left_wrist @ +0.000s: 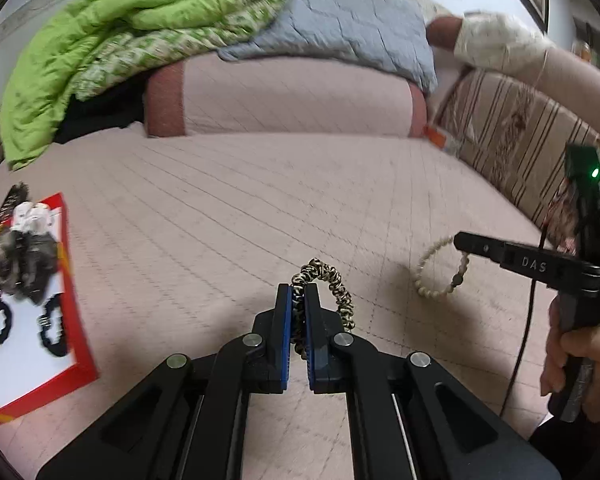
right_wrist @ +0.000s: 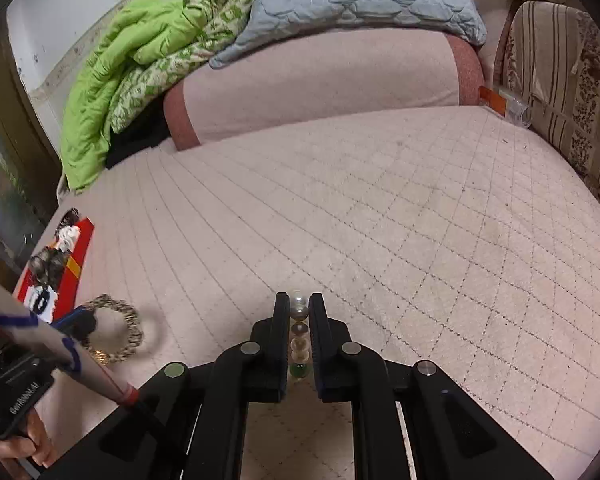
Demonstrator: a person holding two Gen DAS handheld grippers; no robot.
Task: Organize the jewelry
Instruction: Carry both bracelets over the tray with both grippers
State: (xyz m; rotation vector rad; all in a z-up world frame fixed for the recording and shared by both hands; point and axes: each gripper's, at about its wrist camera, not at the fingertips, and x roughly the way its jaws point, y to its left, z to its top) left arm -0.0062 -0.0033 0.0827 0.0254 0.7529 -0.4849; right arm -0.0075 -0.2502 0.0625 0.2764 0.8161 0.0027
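Scrunchie [left_wrist: 332, 296] is clamped edge-on in the left claw [left_wrist: 298, 300], loop bulging toward two o'clock; bead bracelet [right_wrist: 299, 336], mostly hidden, is pinched by the right claw [right_wrist: 299, 308].

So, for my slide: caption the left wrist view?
Left gripper clamps a leopard-print scrunchie; right gripper lifts a bead bracelet.

Leopard-print scrunchie [left_wrist: 332, 280]; cream beaded bracelet [left_wrist: 440, 272] showing pearl, brown and green beads; pink quilted bed [left_wrist: 260, 200]; red-bordered white card [left_wrist: 60, 344] at its left edge; lime-green blanket [left_wrist: 100, 40]; grey-blue quilt [left_wrist: 340, 20].
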